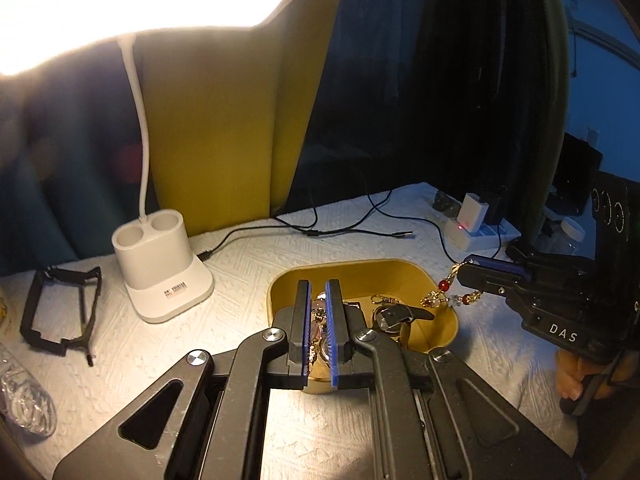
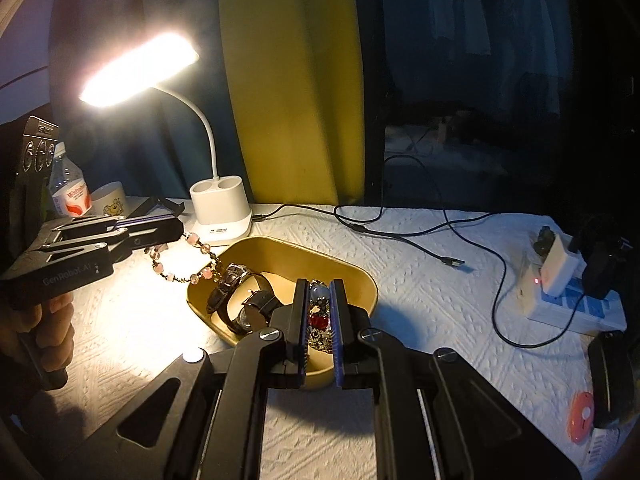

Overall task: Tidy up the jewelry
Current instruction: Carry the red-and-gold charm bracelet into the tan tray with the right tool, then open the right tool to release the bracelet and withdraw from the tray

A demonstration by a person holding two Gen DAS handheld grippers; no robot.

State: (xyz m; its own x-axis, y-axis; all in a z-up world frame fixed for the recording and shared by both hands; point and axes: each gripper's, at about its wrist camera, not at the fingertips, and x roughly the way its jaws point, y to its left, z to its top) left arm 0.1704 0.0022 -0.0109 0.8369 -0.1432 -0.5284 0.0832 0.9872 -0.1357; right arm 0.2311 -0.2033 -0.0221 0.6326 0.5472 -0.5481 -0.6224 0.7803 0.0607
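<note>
A yellow tray (image 1: pixel 404 270) (image 2: pixel 256 250) sits on the white cloth and holds watches (image 2: pixel 240 300) (image 1: pixel 394 318). My left gripper (image 1: pixel 319 288) is shut on a pink bead bracelet (image 2: pixel 180 264) that hangs over the tray's left rim; this gripper also shows in the right wrist view (image 2: pixel 176 232). My right gripper (image 2: pixel 320 288) is shut on a bracelet with red, gold and pale beads (image 1: pixel 444 294) (image 2: pixel 319 320) beside the tray's right rim; it also shows in the left wrist view (image 1: pixel 466 268).
A lit white desk lamp (image 1: pixel 160 264) (image 2: pixel 220 212) stands behind the tray. Black cables (image 2: pixel 400 232) run across the cloth to a power strip with chargers (image 2: pixel 568 288). A black frame (image 1: pixel 60 308) lies left. A plastic bottle (image 2: pixel 68 192) and a cup (image 2: pixel 108 200) stand far left.
</note>
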